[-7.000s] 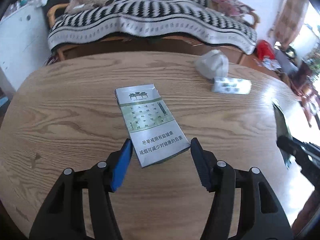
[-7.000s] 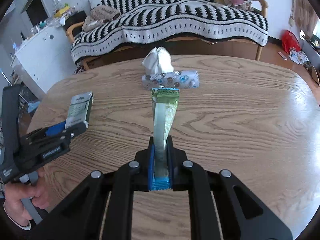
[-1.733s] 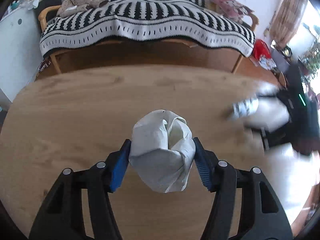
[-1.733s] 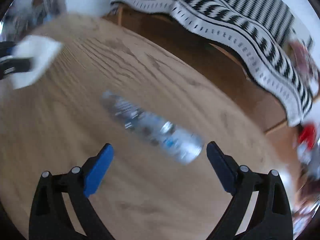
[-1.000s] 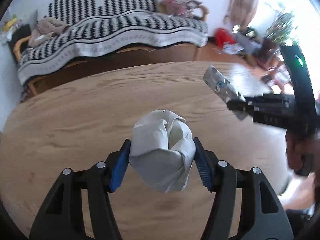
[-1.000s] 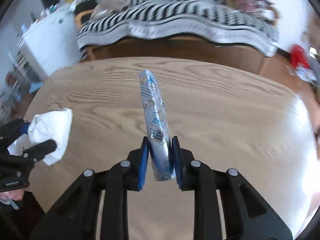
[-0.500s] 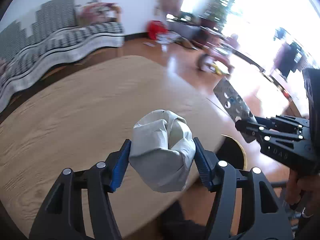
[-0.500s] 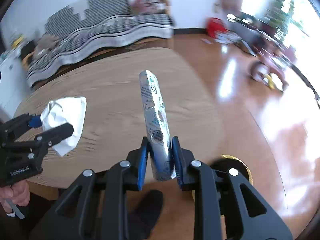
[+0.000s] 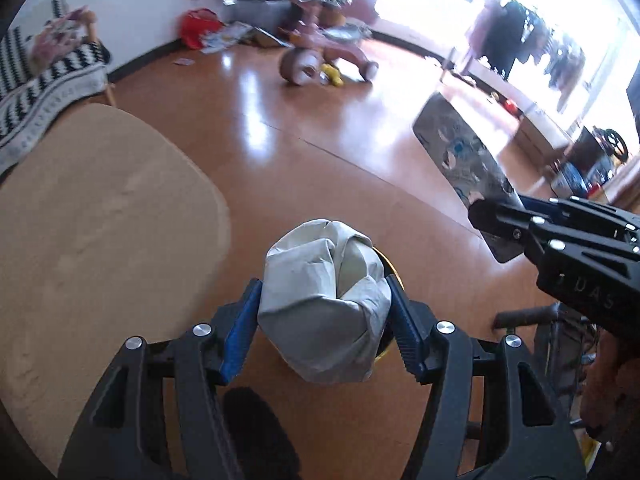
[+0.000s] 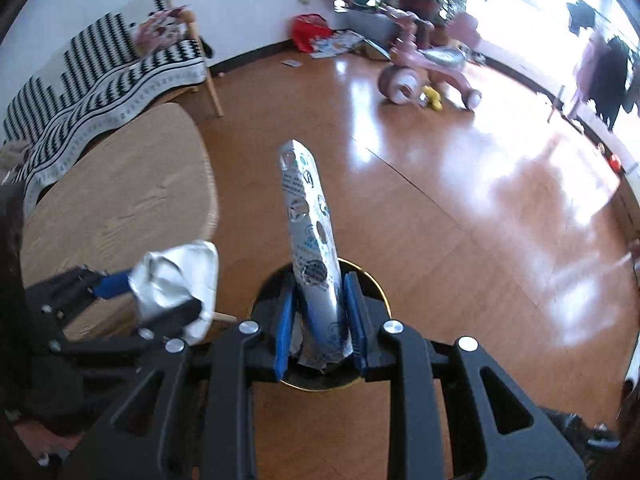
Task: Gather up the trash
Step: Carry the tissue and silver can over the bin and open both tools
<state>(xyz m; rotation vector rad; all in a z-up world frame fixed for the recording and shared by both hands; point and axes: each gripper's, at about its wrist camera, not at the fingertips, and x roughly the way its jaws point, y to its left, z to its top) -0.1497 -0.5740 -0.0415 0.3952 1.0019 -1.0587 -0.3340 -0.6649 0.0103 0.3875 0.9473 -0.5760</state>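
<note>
My left gripper (image 9: 322, 300) is shut on a crumpled white paper ball (image 9: 324, 312), over the wooden floor just past the table's edge. Behind the ball shows a sliver of the gold rim of a black bin (image 9: 391, 270). In the right wrist view my right gripper (image 10: 318, 296) is shut on a long silver snack wrapper (image 10: 308, 216) that sticks up between its blue pads, directly above the bin (image 10: 378, 288). The left gripper (image 10: 160, 296) with the paper ball (image 10: 176, 280) hangs to the left of the bin. The right gripper (image 9: 492, 220) and wrapper (image 9: 460, 160) show at the right.
The oval wooden table (image 10: 120, 192) lies to the left, with a striped sofa (image 10: 100, 76) behind it. A pink tricycle (image 10: 424, 68) stands on the glossy floor further off. A dark shoe (image 9: 256, 432) is below the left gripper, and a hand (image 9: 608, 392) at the right.
Both grippers have swung away from the tabletop to the right, out over the floor. The bin has come into view under them. Each still holds its piece of trash.
</note>
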